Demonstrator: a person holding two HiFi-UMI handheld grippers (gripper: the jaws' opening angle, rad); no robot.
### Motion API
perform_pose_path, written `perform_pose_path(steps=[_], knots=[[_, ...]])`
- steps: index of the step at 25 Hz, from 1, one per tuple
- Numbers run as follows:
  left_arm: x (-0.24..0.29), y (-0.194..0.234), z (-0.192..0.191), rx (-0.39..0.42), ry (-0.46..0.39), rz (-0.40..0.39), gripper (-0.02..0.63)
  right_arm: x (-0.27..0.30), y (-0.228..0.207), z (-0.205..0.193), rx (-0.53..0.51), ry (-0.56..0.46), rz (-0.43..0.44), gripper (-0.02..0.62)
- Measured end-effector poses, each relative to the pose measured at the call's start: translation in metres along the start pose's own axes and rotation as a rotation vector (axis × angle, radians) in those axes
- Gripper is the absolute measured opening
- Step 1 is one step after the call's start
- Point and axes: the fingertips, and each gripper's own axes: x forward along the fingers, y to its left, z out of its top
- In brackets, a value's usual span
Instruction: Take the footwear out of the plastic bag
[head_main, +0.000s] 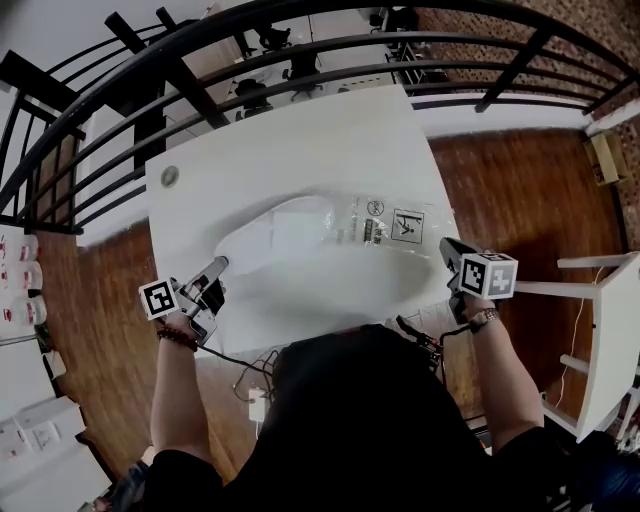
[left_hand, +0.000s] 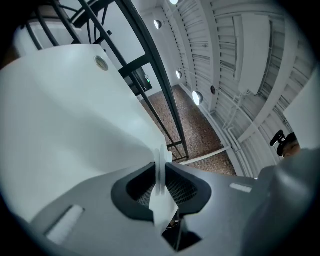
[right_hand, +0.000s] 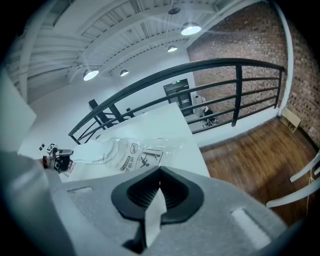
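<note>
A clear plastic bag (head_main: 395, 225) with black print lies across the white table (head_main: 300, 150). A white slipper (head_main: 275, 235) stretches from inside it toward the left. My left gripper (head_main: 218, 268) is at the slipper's left end. In the left gripper view its jaws (left_hand: 161, 172) are shut on a thin white edge (left_hand: 161, 159) standing upright between them. My right gripper (head_main: 447, 250) is at the table's right edge, beside the bag's printed end. In the right gripper view its jaws (right_hand: 160, 172) are shut with nothing seen between them. The bag (right_hand: 140, 152) and the left gripper (right_hand: 57, 160) lie beyond them.
A dark metal railing (head_main: 330, 45) curves round the table's far side, with wooden floor (head_main: 520, 190) to the right. A round grommet (head_main: 170, 176) sits near the table's far left corner. A white stand (head_main: 600, 300) is at the right, and cables (head_main: 250, 365) hang at the front edge.
</note>
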Motion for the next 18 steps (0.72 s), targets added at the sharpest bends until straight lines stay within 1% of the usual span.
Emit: perform_pose_path(steps=[5, 9, 14, 18], knots=[[-0.011, 0.000, 0.000, -0.020, -0.081, -0.005, 0.077, -0.002, -0.005, 0.002, 0.029, -0.014, 0.001, -0.008], [-0.020, 0.002, -0.001, -0.044, -0.167, 0.000, 0.077, -0.003, -0.009, 0.001, 0.090, -0.020, 0.006, -0.008], [-0.031, 0.013, -0.003, -0.087, -0.280, 0.011, 0.078, 0.001, -0.011, 0.006, 0.128, -0.039, 0.009, -0.007], [-0.040, 0.024, -0.003, -0.110, -0.348, 0.034, 0.077, 0.004, -0.010, 0.006, 0.148, -0.047, 0.008, -0.008]])
